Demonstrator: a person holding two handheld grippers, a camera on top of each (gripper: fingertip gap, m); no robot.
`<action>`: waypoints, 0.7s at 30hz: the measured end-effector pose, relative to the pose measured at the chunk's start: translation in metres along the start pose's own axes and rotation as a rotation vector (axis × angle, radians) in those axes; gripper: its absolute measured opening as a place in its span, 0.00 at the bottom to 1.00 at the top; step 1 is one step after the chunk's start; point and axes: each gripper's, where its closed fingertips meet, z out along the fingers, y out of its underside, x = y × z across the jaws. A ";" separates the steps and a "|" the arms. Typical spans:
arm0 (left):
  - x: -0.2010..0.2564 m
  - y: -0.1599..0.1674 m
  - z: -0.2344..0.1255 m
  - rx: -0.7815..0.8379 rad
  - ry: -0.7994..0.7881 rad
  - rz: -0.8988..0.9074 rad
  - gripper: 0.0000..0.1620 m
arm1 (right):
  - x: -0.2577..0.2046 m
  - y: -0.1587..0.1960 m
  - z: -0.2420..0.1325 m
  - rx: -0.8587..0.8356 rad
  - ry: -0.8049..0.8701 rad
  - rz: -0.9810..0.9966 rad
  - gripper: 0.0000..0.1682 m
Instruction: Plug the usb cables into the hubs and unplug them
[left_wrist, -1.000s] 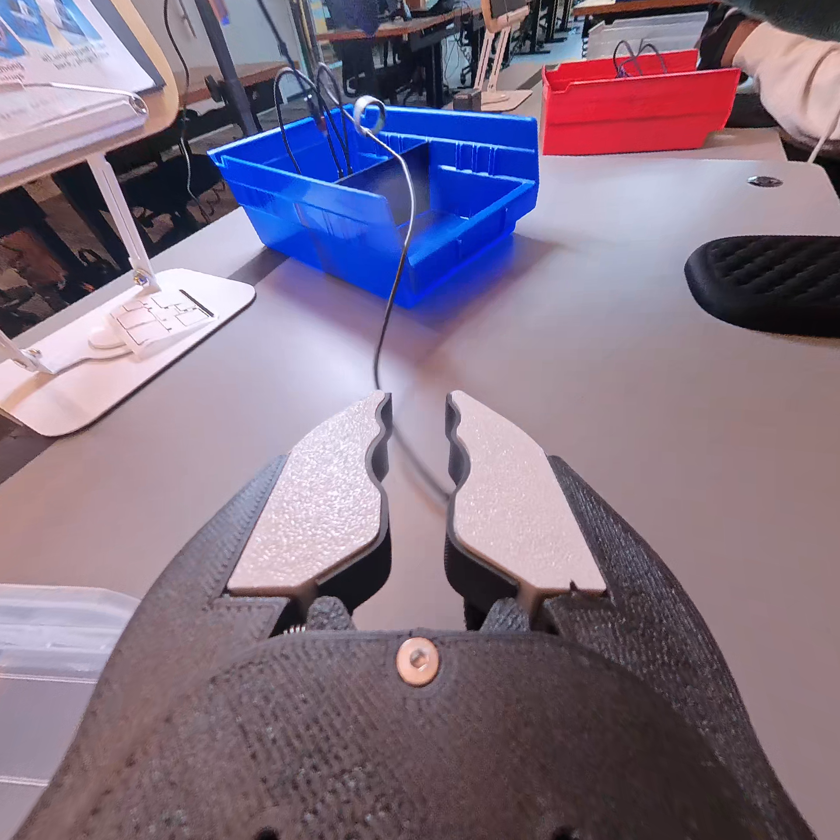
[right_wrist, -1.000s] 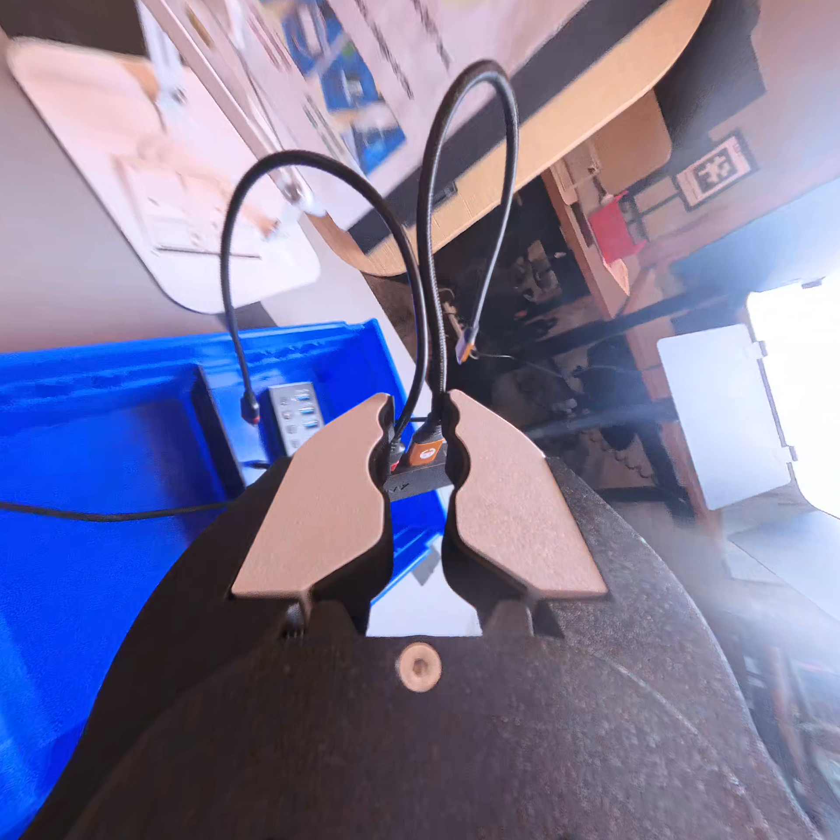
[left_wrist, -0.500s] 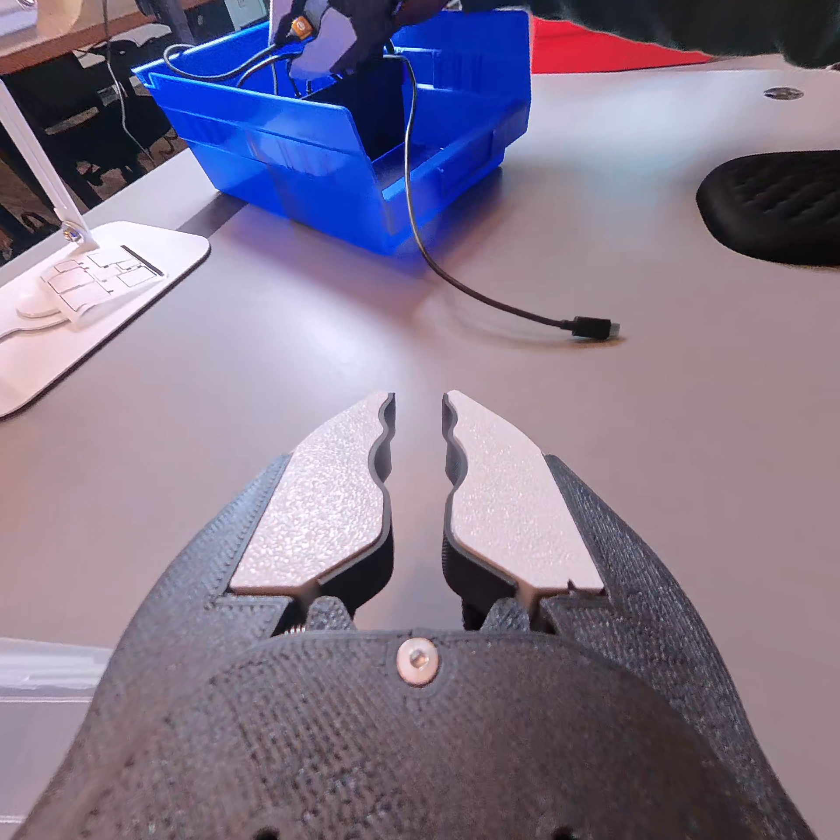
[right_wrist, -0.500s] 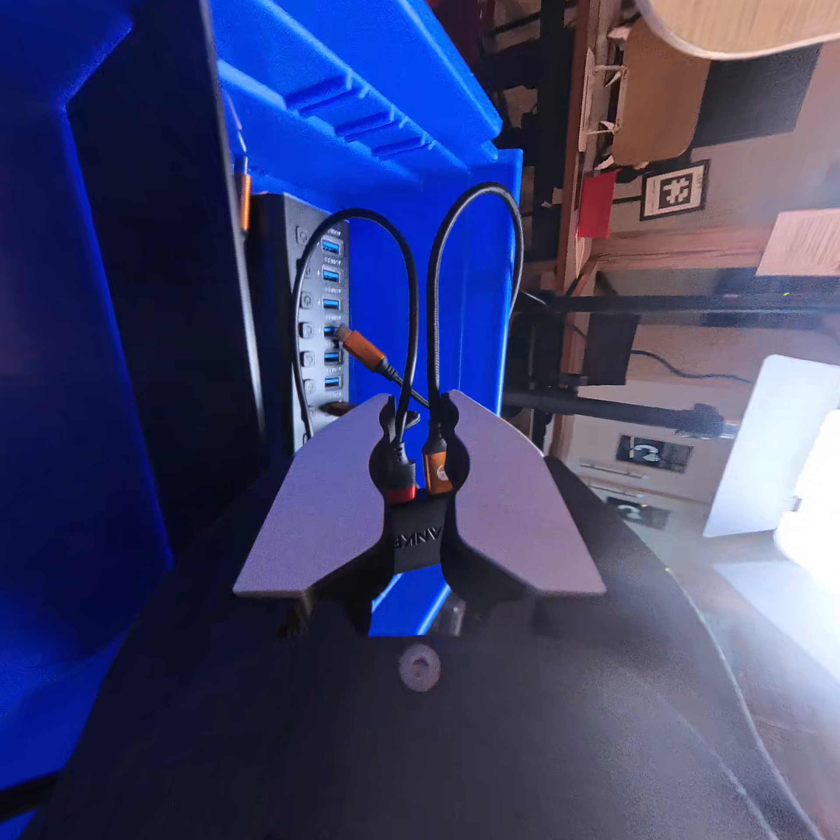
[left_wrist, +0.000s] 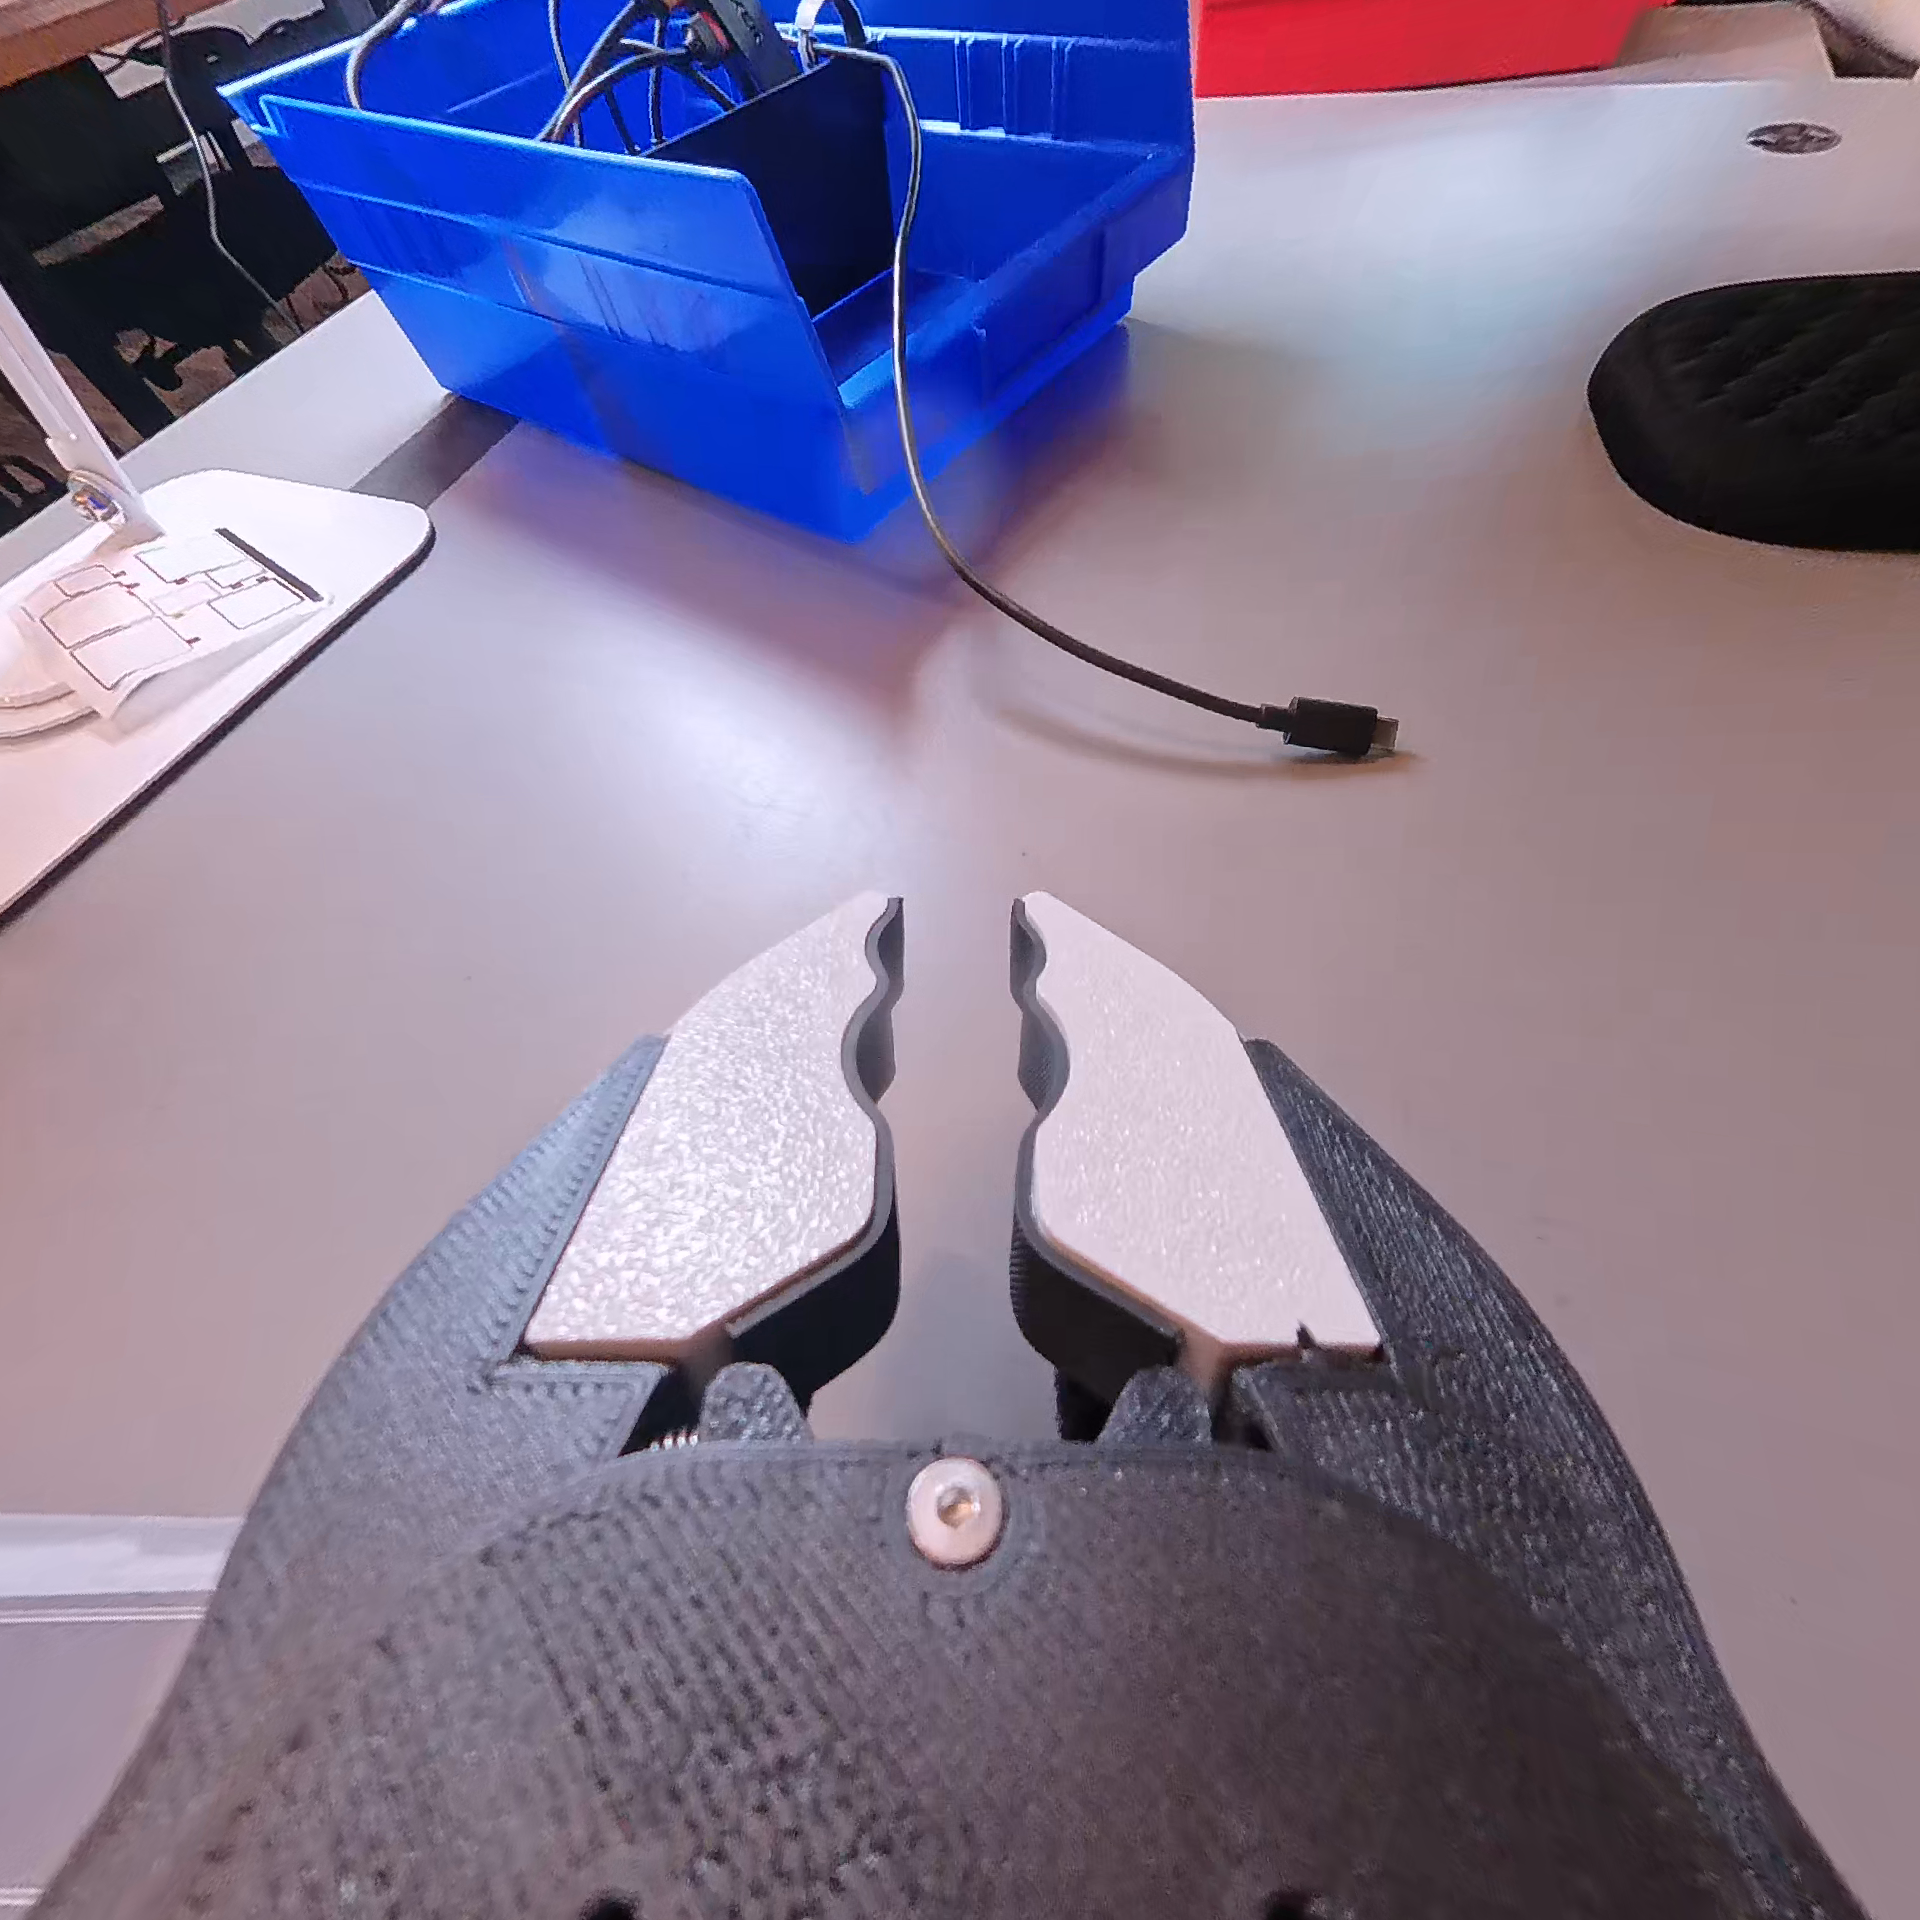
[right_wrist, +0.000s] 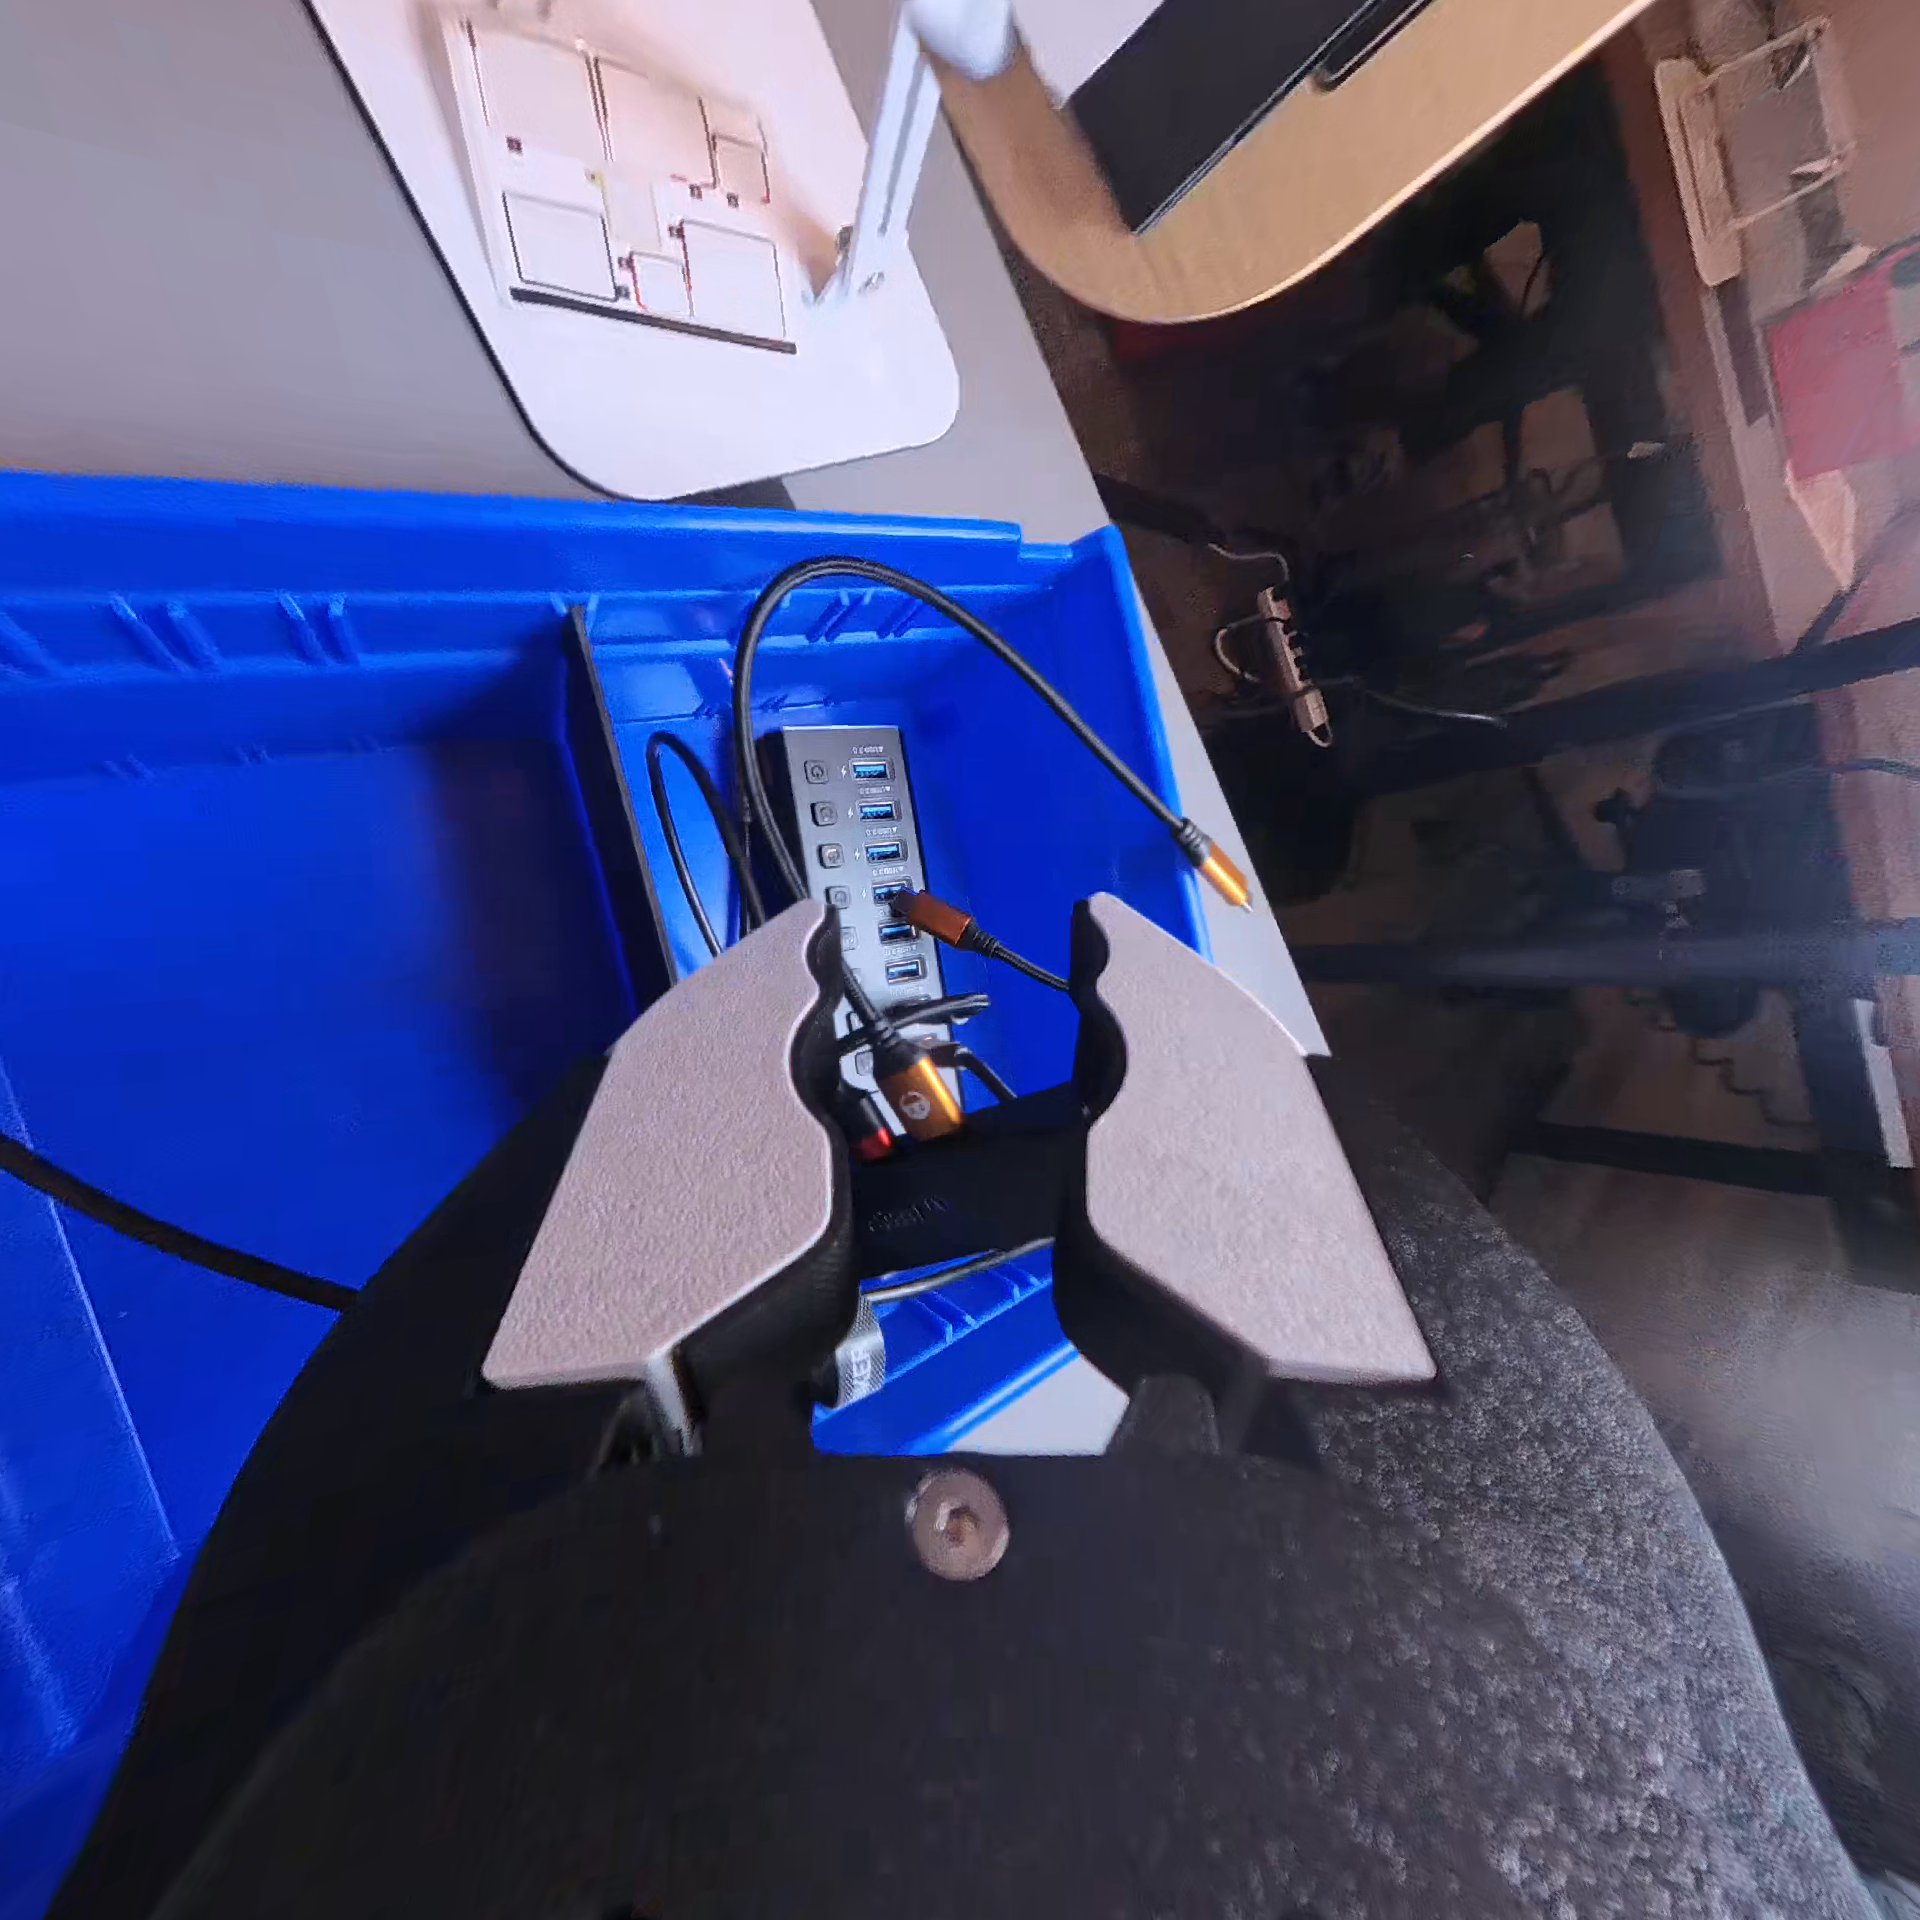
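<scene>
My left gripper (left_wrist: 956, 914) hovers low over the grey table (left_wrist: 623, 831), its jaws a narrow gap apart with nothing between them. A black cable (left_wrist: 904, 343) runs out of the blue bin (left_wrist: 644, 281) and its plug (left_wrist: 1335, 724) lies on the table ahead to the right. My right gripper (right_wrist: 954, 914) is open over the bin's (right_wrist: 312, 935) end compartment. A small black hub (right_wrist: 956, 1195) with an orange plug (right_wrist: 920, 1091) and a red plug (right_wrist: 873, 1138) in it sits between the jaws. A long black hub (right_wrist: 831, 821) lies beyond, with an orange plug (right_wrist: 935, 920) in one port.
A loose orange cable end (right_wrist: 1221, 878) hangs over the bin's rim. A white lamp base (left_wrist: 156, 623) stands left of the bin. A black pad (left_wrist: 1766, 416) lies at the right, and a red bin (left_wrist: 1403, 31) at the back. About 40 centimetres separates my left fingertips from my right.
My right gripper carried the small hub into the blue bin and its jaws have opened wide. The black cable dropped from my left gripper onto the table, and the left gripper has drawn back.
</scene>
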 end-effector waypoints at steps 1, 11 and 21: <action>0.000 0.000 0.000 -0.001 0.001 0.001 0.12 | 0.005 -0.002 -0.004 0.003 -0.004 0.014 0.25; 0.003 0.008 0.005 -0.031 0.012 0.010 0.12 | 0.059 -0.018 0.062 -0.125 0.155 -0.146 0.07; 0.000 0.017 0.008 -0.048 0.035 -0.022 0.11 | 0.007 0.024 0.106 -0.397 -0.098 -0.454 0.02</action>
